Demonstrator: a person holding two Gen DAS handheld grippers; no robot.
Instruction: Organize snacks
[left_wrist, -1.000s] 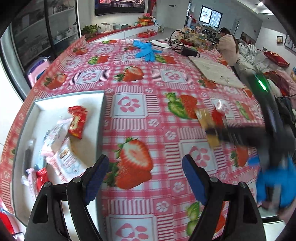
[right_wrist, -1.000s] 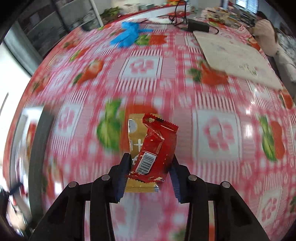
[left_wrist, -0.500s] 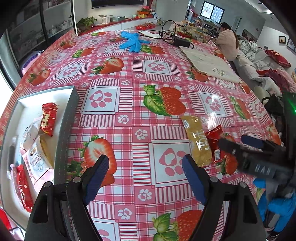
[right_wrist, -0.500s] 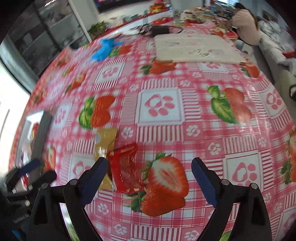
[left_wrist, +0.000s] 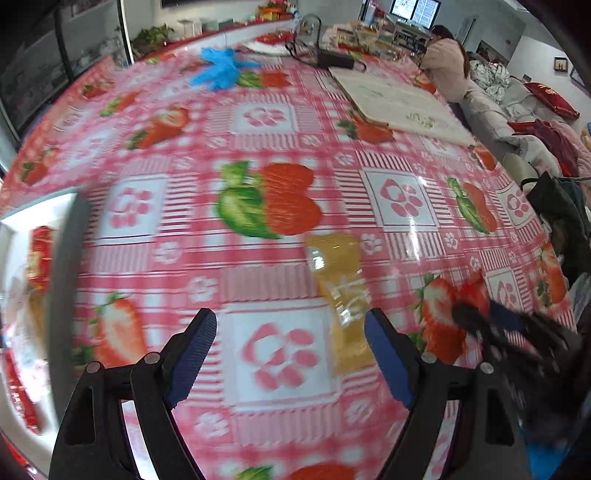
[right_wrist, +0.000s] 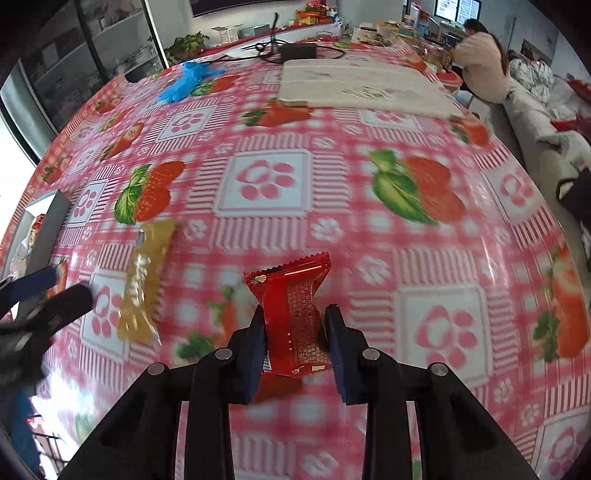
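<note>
1. While the right gripper (right_wrist: 295, 343) closes, its jaws already bracket a red snack packet (right_wrist: 295, 317); both pads sit against the wrapper's sides at its lower half, so I read this as a grip being made, packet clear of or barely off the cloth, cannot tell which
2. Left gripper (left_wrist: 291, 354) stands wide open with nothing between its jaws, angled down over the strawberry tablecloth (left_wrist: 258, 147)
3. Yellow snack packet (left_wrist: 341, 295) lies flat on the cloth, lengthwise away from the camera, its near end just inside the left gripper's right-hand pad; not touched as far as I can tell
4. Grey tray (left_wrist: 68, 266) sits at the table's left edge, well apart from both loose packets; several wrapped snacks already inside, a red one (left_wrist: 38, 254) among them, rest blurred
5. Step in hand, by my reading: pick-up of the last two loose snacks, one per gripper
6. Next move likely calls for:
   - right: lift the red packet and carry it leftward to the tray
   - left: shift slightly right to centre on the yellow packet, drop, close across its narrow width
7. Risk: the two grippers work close together; crinkly wrappers may slip
</note>
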